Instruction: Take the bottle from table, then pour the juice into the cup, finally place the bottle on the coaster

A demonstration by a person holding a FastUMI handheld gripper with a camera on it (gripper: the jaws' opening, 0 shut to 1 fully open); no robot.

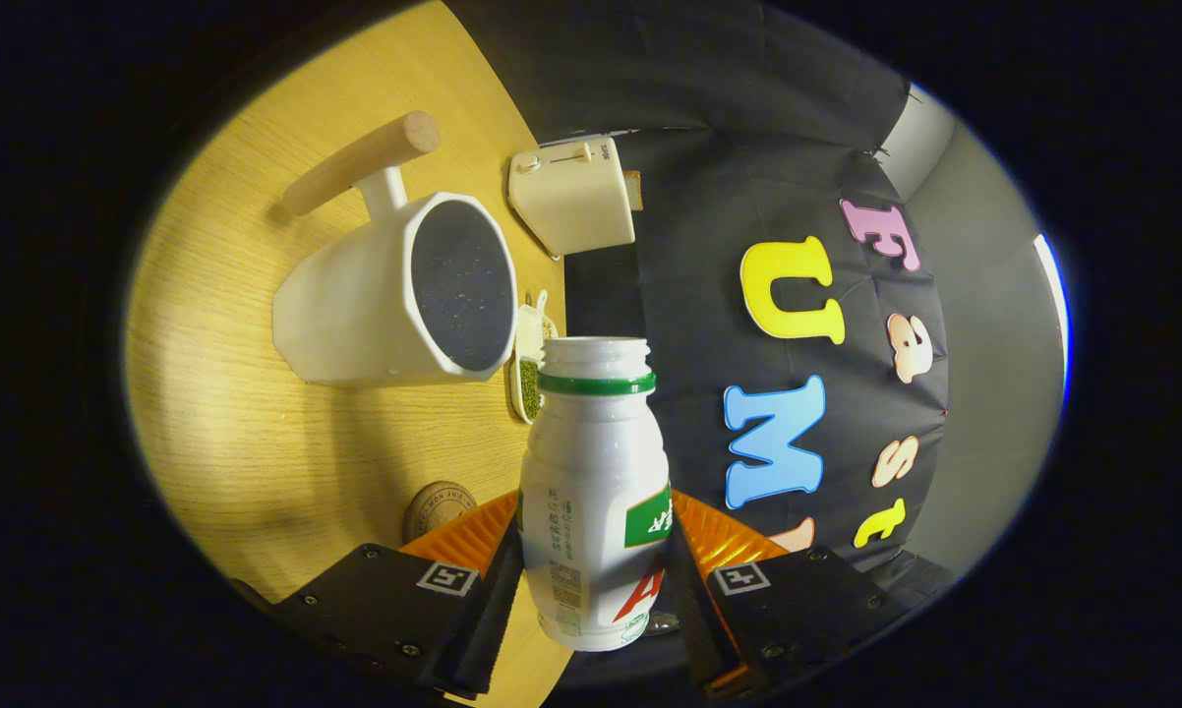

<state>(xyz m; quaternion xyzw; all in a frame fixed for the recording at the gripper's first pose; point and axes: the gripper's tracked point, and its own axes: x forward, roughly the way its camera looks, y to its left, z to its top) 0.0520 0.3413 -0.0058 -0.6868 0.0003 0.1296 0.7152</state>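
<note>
My gripper (591,580) is shut on a white plastic bottle (594,492) with a green neck ring and an open mouth. Both fingers press its lower body. The whole view is rolled, so the wooden table (257,462) stands on edge beside the bottle. Just beyond the bottle's mouth is a white cup (375,300) with a dark inside and a wooden stick handle (360,162). Its opening faces the bottle's mouth. A round brown coaster (437,508) lies on the table close to one of my fingers (473,590).
A cream-coloured toaster (573,192) stands on the table beyond the cup. A small white dish with green grains (529,379) lies between the cup and the bottle's neck. The table's curved edge runs behind the bottle.
</note>
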